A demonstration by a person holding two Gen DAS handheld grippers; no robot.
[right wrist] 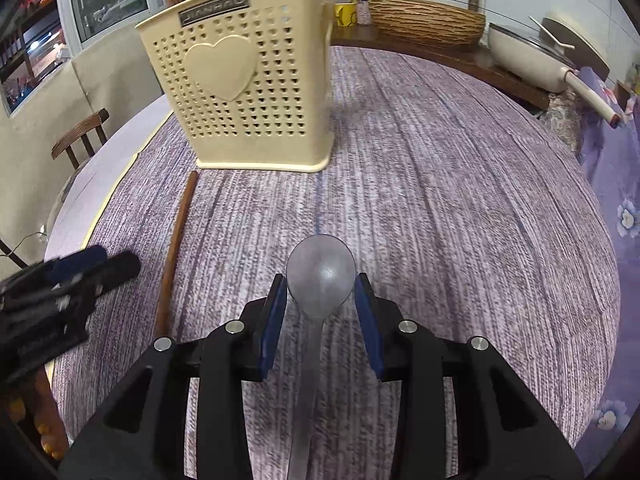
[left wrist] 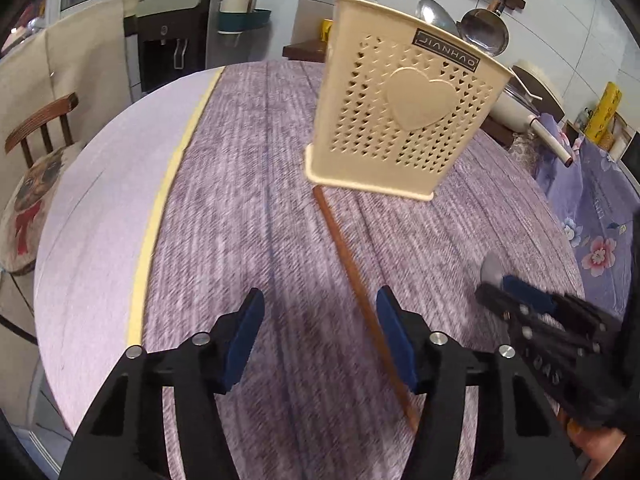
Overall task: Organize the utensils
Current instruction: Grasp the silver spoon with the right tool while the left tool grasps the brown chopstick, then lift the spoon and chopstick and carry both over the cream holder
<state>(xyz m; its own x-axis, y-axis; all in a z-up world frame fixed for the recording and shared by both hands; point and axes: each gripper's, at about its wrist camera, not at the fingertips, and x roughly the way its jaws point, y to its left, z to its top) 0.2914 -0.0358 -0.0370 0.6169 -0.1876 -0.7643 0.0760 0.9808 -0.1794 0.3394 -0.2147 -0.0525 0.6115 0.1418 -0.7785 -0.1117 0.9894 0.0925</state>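
Observation:
A cream perforated utensil holder (left wrist: 404, 108) (right wrist: 248, 92) with a heart on its side stands upright on the purple-grey table. A long brown chopstick (left wrist: 352, 276) (right wrist: 176, 248) lies flat in front of it. My left gripper (left wrist: 320, 320) hovers over the chopstick with its jaws apart; the stick runs just inside the right finger and passes under it, untouched by the pads. My right gripper (right wrist: 320, 292) (left wrist: 500, 284) is shut on the bowl of a grey metal spoon (right wrist: 320, 272), whose handle points back toward the camera. In the right wrist view the left gripper (right wrist: 112, 262) shows blurred at the left.
A pale pan with a long handle (right wrist: 532, 56), a woven basket (right wrist: 424, 20) and a yellow mug (right wrist: 346, 14) sit on a wooden ledge behind the table. A wooden chair (left wrist: 40, 128) stands past the table's taped left edge (left wrist: 168, 184). Floral cloth (left wrist: 592, 220) lies at the right.

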